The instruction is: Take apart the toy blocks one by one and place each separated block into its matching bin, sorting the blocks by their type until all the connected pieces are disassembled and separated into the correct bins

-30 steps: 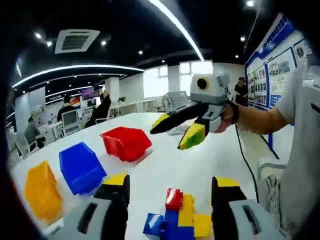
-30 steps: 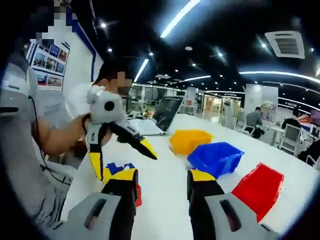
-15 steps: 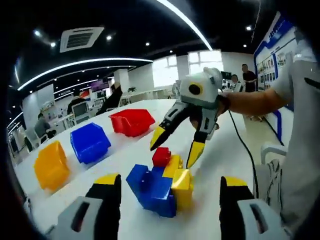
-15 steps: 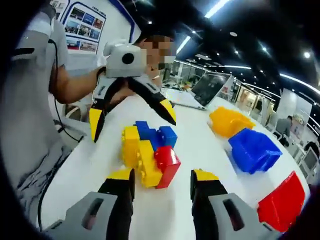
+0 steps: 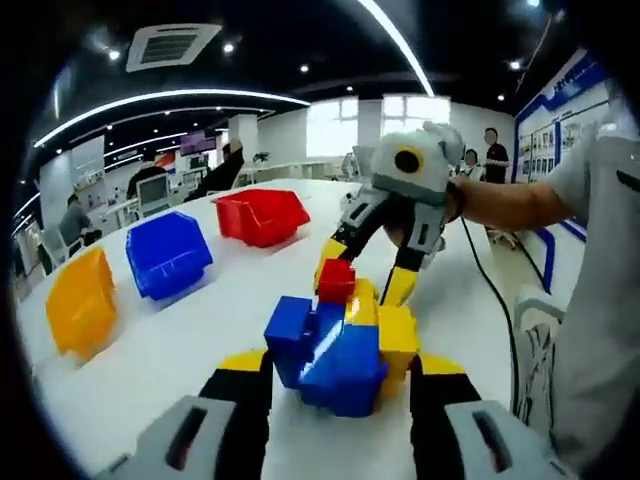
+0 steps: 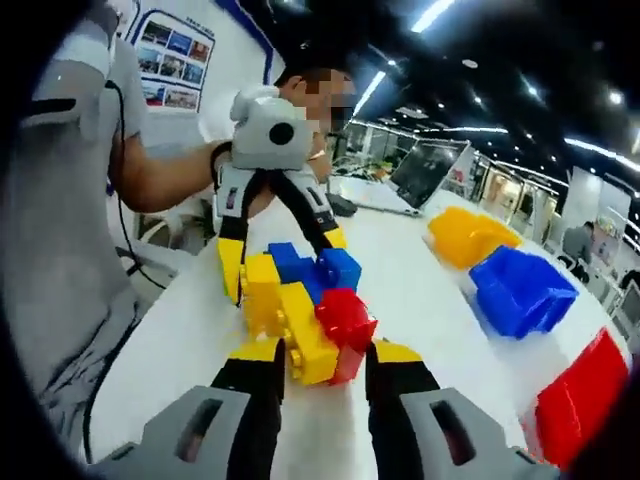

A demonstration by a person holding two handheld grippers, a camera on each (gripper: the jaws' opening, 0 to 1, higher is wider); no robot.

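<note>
Flanking the block cluster (image 5: 345, 340), both grippers' fingers gape; red bin (image 5: 260, 215), blue bin (image 5: 167, 253), yellow bin (image 5: 80, 303) beyond.

The left gripper view looks low across the white bench (image 5: 200, 330), close on the joined blocks (image 5: 340, 345), facing the right tool (image 5: 365, 275). The right gripper view looks back from the opposite side, equally near, toward the left tool (image 6: 285, 262). Both share the blocks, the bench and the three bins.

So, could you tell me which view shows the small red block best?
The right gripper view: the red block sits large and near, between that gripper's jaws. The left gripper view shows it smaller, atop the cluster's far side.
</note>
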